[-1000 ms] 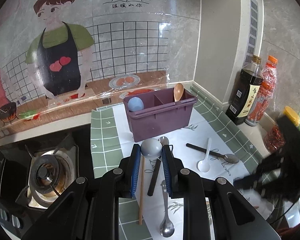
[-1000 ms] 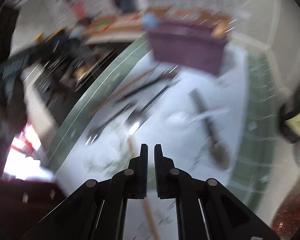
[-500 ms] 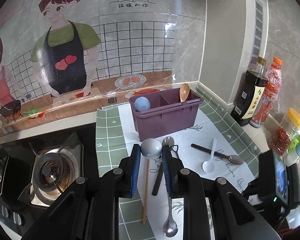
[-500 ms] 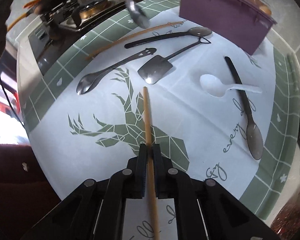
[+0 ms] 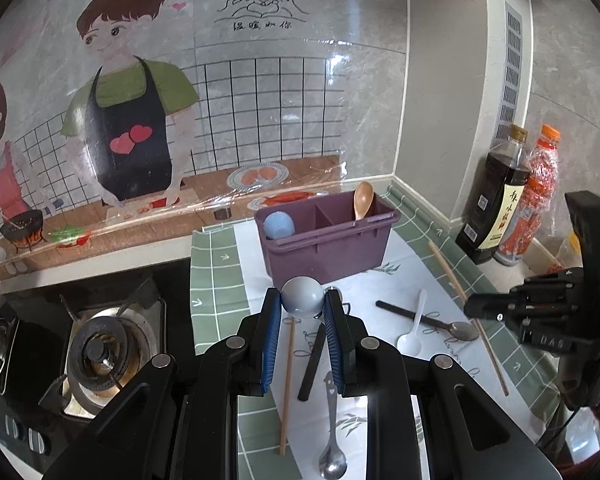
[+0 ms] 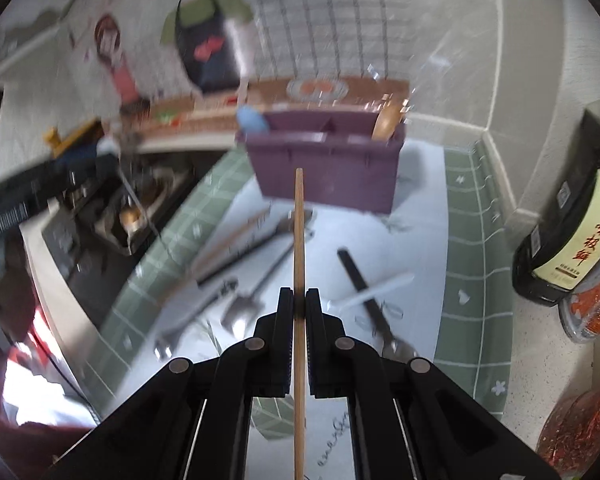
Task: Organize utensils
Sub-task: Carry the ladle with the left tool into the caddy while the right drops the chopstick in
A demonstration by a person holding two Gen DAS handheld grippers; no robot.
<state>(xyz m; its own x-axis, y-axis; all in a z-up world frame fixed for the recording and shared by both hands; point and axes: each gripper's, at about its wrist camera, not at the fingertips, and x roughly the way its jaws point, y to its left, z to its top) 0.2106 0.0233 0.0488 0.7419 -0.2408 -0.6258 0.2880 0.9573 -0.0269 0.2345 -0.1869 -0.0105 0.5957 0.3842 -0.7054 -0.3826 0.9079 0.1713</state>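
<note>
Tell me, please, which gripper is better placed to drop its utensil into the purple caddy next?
Probably the left. The left gripper holds the grey spoon just in front of the purple caddy, facing it. The right gripper grips a wooden chopstick aimed at the caddy but looks farther back, off to the side.

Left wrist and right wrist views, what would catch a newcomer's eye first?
Probably the purple plastic utensil caddy at the back of the white deer-print mat, a wooden spoon standing in its right compartment. Close up, the left gripper clamps a grey round-bowled spoon, while the right gripper pinches a thin wooden chopstick aimed at the caddy.
</note>
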